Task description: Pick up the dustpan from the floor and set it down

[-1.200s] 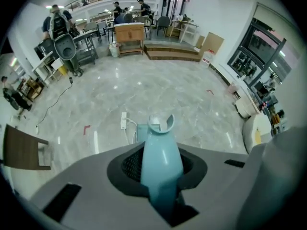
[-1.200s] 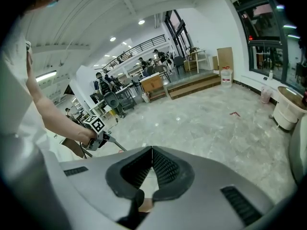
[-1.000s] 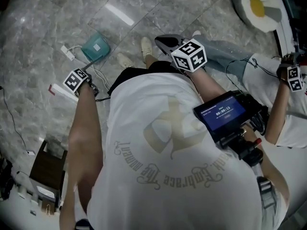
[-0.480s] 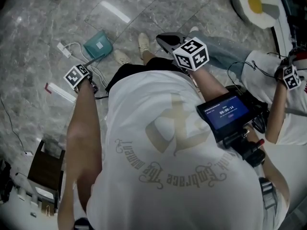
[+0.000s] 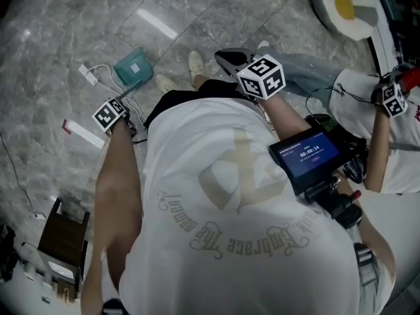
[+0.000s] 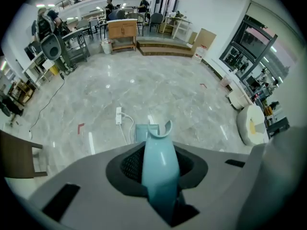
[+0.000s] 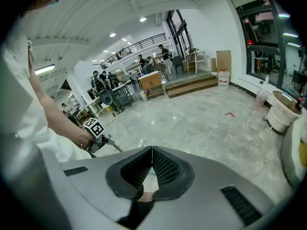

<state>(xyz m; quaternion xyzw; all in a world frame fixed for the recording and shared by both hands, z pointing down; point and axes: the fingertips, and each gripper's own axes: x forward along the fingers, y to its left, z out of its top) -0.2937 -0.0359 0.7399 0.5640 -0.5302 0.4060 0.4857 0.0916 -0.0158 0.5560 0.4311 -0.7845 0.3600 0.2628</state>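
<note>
Dustpan [image 5: 133, 66], teal, with its pan low against the grey stone floor [image 5: 59, 31] ahead of the person's shoes and its handle rising into the left gripper [image 6: 160, 157]. The left jaws stand on either side of the handle [image 6: 160, 174], ribbed pads against its flanks, and are just beginning to ease apart with the handle between them. The grip sits high on the stem, presumably so that the pan can be lowered without stooping. From the pads the handle's trough-like face runs outward to a notched tip, and beyond that tip the pan shows directly in line. The long axis therefore follows the gripper's own pointing direction, steeply downward: handle end up at the hand, pan end down and away from the person. Which way the pan's mouth faces is not resolvable. Whether the pan bears on the floor or hangs just clear cannot be decided from either view. A white power strip [image 6: 119, 115] with its cable lies near the pan. The right gripper [image 7: 152, 157], pads pressed together on nothing, is held out over the floor in front of the person; it is judged idle, kept clear of a one-handed placement.
</note>
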